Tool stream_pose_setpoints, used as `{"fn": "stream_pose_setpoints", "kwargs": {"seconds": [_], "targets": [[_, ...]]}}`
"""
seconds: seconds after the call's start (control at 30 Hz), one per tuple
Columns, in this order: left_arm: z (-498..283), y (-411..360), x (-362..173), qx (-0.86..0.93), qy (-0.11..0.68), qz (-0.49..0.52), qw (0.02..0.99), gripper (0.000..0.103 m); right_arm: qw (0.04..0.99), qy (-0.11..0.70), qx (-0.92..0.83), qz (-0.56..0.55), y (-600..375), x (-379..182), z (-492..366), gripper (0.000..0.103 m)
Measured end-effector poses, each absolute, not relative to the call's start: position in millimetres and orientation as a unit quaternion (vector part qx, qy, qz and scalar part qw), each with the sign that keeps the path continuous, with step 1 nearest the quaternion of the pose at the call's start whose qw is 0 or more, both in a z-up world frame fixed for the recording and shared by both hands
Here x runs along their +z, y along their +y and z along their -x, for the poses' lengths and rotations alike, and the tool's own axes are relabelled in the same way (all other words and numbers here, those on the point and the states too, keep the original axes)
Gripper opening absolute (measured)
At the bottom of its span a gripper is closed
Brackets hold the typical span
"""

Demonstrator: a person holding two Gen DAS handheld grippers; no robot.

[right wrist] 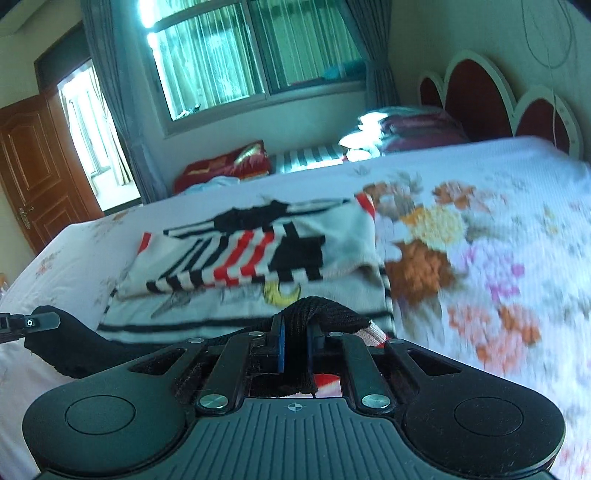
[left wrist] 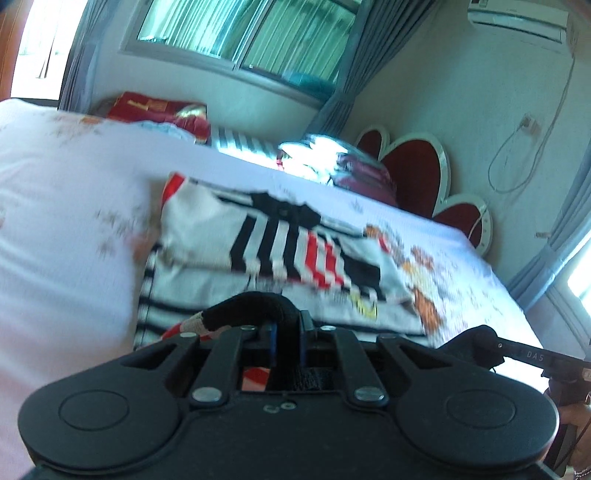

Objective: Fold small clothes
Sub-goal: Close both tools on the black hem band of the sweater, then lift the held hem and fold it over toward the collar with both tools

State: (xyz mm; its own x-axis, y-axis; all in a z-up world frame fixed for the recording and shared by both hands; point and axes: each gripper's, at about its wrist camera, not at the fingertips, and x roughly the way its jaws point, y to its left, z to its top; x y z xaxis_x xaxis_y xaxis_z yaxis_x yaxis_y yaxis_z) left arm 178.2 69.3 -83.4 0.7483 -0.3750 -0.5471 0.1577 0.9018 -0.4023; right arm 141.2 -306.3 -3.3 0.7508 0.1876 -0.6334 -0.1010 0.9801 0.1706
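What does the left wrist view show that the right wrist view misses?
Only the left wrist view: the air conditioner and wall socket. Only the right wrist view: the wooden door. Both: the striped garment on the floral bedsheet, the headboard, and each gripper, left and right, clamping the black hem.

- Left tool (left wrist: 287,325): matt black plastic with shiny metal rivets.
- Right tool (right wrist: 295,330): matt black plastic, ribbed top.
- Sweater (right wrist: 240,258): soft knitted cloth, black hem coarse-ribbed.
- Bedspread (right wrist: 480,206): textured woven cloth, matt.
- Door (right wrist: 33,166): glossy varnished wood.
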Motion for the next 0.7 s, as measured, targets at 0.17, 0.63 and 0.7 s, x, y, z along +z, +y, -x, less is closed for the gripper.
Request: {"fn": "stream_pose_setpoints", "kwargs": {"seconds": [0.17, 0.63, 0.7], "targets": [[-217.0, 66.7, -76.9, -0.141, 0.308, 0.174, 0.925, 0.009, 0.939, 0.325, 0.076, -0.076, -309.0, -1.2, -188.9, 0.01], [-345.0, 61.8, -86.3, -0.105, 0.304, 0.186, 0.928, 0.009, 0.941, 0.316, 0.068, -0.099, -312.3, -19.0, -333.4, 0.01], [-360.5, 61.0, -91.3, -0.1, 0.308, 0.187, 0.927, 0.009, 0.94, 0.32, 0.065, -0.1, -314.7, -26.2, -350.5, 0.01]]}}
